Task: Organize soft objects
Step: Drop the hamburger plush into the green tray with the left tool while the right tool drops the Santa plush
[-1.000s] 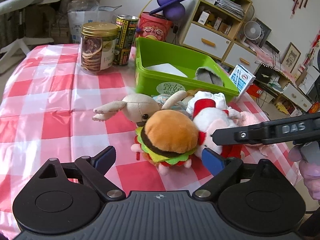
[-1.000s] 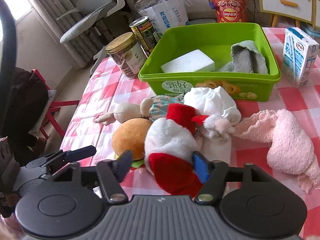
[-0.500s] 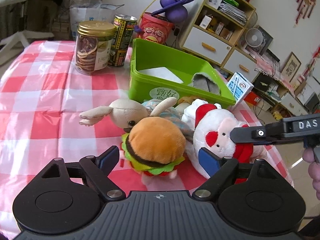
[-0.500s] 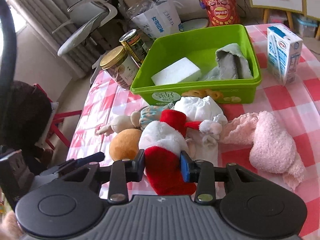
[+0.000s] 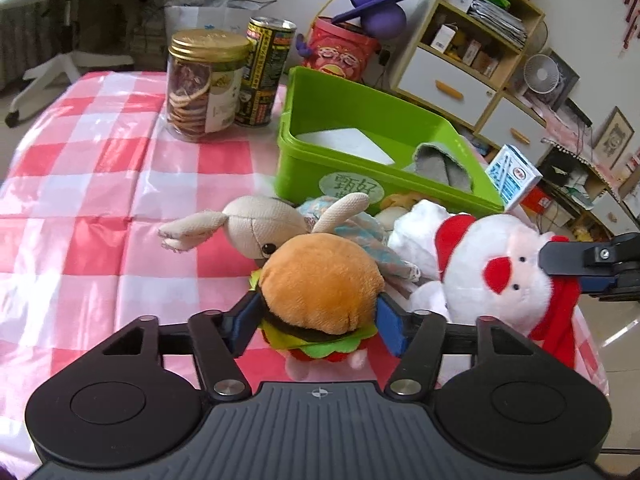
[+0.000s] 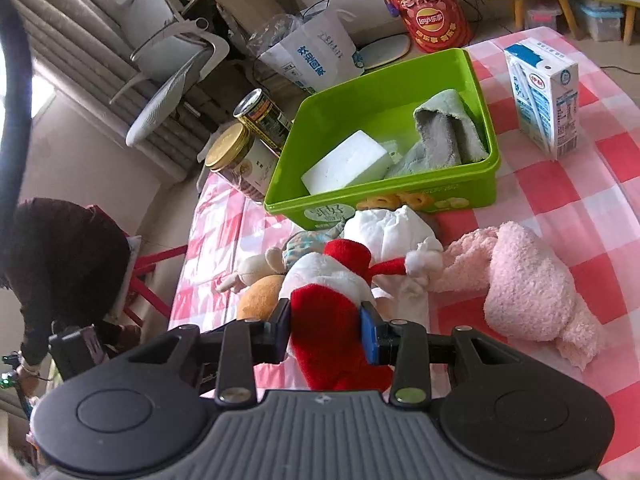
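Note:
My left gripper [image 5: 318, 322] is shut on a plush hamburger [image 5: 320, 284] near the table's front. My right gripper [image 6: 326, 332] is shut on a red and white Santa plush [image 6: 328, 300], which also shows in the left wrist view [image 5: 492, 264]. A beige rabbit plush [image 5: 256, 224], a white cloth [image 6: 388, 228] and a pink fluffy plush [image 6: 528, 284] lie in front of the green bin [image 6: 492, 168]. The bin holds a white sponge block [image 6: 348, 160] and a grey-green cloth [image 6: 444, 132].
A cookie jar [image 5: 204, 84] and a dark can [image 5: 262, 72] stand left of the bin. A milk carton [image 6: 546, 96] stands to its right. The table has a red and white checked cloth [image 5: 100, 184]. A red Lay's bucket [image 6: 430, 8] and shelves stand beyond.
My left gripper has closed on the hamburger plush. My right gripper has closed on the Santa plush and lifted it a little.

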Action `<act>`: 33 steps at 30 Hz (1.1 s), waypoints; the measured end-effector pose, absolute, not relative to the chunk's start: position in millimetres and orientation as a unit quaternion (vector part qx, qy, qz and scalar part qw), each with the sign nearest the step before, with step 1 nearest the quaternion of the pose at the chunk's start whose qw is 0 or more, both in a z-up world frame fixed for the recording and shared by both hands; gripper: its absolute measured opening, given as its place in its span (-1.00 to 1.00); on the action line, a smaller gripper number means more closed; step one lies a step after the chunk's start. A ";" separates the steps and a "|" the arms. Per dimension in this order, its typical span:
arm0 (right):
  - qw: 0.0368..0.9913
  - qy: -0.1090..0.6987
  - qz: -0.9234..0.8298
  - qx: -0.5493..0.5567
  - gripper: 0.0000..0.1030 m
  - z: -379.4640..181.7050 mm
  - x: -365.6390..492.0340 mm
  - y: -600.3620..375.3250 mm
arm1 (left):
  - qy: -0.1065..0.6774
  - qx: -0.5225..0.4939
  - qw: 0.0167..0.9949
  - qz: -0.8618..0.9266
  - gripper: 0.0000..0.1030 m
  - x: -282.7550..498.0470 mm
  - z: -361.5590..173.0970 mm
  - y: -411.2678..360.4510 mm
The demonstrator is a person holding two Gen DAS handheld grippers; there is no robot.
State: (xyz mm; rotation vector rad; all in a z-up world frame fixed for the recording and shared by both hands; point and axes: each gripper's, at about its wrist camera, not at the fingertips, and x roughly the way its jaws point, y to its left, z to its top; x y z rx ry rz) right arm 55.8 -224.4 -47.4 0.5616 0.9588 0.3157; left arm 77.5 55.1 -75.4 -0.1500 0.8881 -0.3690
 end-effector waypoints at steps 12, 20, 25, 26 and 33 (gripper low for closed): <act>0.827 0.435 0.157 0.319 -0.85 -35.3 53.8 -241.0 | 0.421 -0.071 0.886 -0.179 -0.20 70.3 -55.1 57.5; 0.826 0.408 0.162 0.354 -0.85 -19.2 55.2 -252.3 | 0.406 -0.098 0.890 -0.184 -0.20 63.7 -28.2 64.4; 0.829 0.374 0.168 0.379 -0.85 -1.7 56.9 -258.2 | 0.383 -0.117 0.897 -0.187 -0.20 64.4 -8.9 66.1; 0.830 0.368 0.168 0.383 -0.85 1.0 57.8 -259.5 | 0.377 -0.122 0.899 -0.186 -0.20 65.0 -4.5 65.8; 0.833 0.317 0.149 0.428 -0.85 4.3 70.9 -273.5 | 0.340 -0.157 0.911 -0.173 -0.20 78.9 12.9 60.3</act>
